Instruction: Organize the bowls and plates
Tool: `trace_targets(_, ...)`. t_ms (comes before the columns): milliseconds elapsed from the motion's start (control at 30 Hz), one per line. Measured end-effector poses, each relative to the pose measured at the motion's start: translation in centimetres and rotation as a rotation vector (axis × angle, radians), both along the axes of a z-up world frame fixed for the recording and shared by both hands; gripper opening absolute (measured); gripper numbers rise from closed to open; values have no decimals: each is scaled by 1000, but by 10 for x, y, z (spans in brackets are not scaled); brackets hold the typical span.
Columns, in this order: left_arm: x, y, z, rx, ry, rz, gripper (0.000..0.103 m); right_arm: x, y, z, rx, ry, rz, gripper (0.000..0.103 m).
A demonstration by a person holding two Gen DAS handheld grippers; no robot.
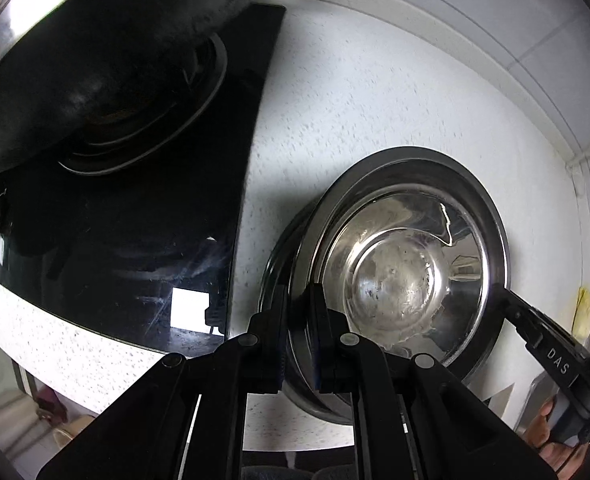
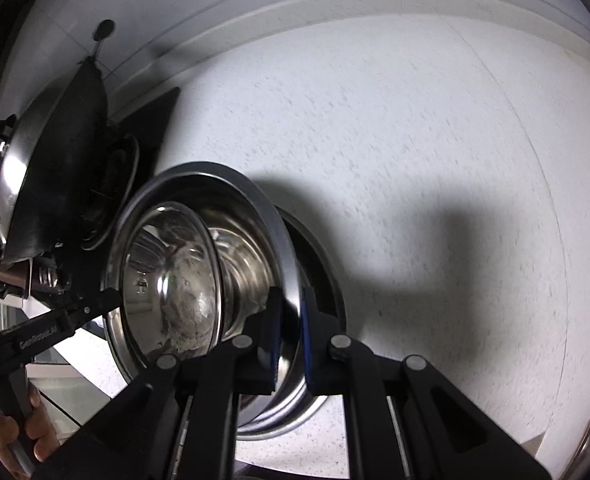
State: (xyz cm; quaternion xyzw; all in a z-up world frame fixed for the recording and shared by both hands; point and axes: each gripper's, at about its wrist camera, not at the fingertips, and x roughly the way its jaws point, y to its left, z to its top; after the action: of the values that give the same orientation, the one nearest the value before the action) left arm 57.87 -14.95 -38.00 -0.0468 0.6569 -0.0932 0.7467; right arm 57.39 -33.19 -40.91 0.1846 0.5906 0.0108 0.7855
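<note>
Two grippers | left gripper and right gripper clamp steel bowl rim

Both grippers clamped, pointing steeply down

The left gripper and right gripper each had their 2 jaws pinched on opposite sides of the steel bowl's rim; a hand gripped the left handle
</note>
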Motion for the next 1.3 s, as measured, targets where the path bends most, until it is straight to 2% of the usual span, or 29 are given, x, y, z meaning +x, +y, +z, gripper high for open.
trace_targets(100, -6, 4, -12, 1, 23, -15, 7, -5, 3, -8, -13, 19, -10, 8)
trace_targets(400, -26, -2, -3, 48, -66, -37, 7, -15, 1, -14, -9, -13, -21, 8)
trace_targets(633, -45, -4, 2, 58, -149, 5, 8, -24, 3, -12, -28, -45, -10, 12)
trace_targets(733, -53, -6, 6, 79, -193, 8, 9, -26, 2, -12, -13, -43, -19, 23)
trace_targets(800, -57, -6, 10, 85, -214, 9, 13, -29, 0, -10, -13, -53, -25, 24)
trace_targets(867, -61, -4, 13, 76, -219, 22, 34, -33, -3, -5, -10, -66, -26, 25)
trace_targets(933, -63, -2, 19, 72, -232, 34, 42, -39, -8, 1, -3, -75, -34, 26)
trace_targets(1000, -66, 0, 23, 76, -245, 45, 43, -43, -11, 5, -10, -81, -40, 27)
trace_targets(1033, -69, 1, 25, 77, -245, 48, 49, -47, -13, 9, -12, -87, -45, 29)
trace_targets(1067, -73, 3, 29, 72, -247, 54, 56, -50, -16, 11, -8, -89, -50, 32)
trace_targets(1133, -79, 6, 35, 67, -260, 66, 63, -60, -22, 15, 4, -98, -62, 41)
trace_targets(1167, -84, 8, 39, 66, -272, 72, 67, -65, -24, 18, 4, -103, -67, 49)
trace_targets(1200, -89, 9, 43, 65, -281, 75, 68, -73, -27, 21, 7, -113, -71, 52)
trace_targets(1300, -107, 14, 57, 64, -306, 82, 69, -91, -32, 27, 5, -127, -77, 55)
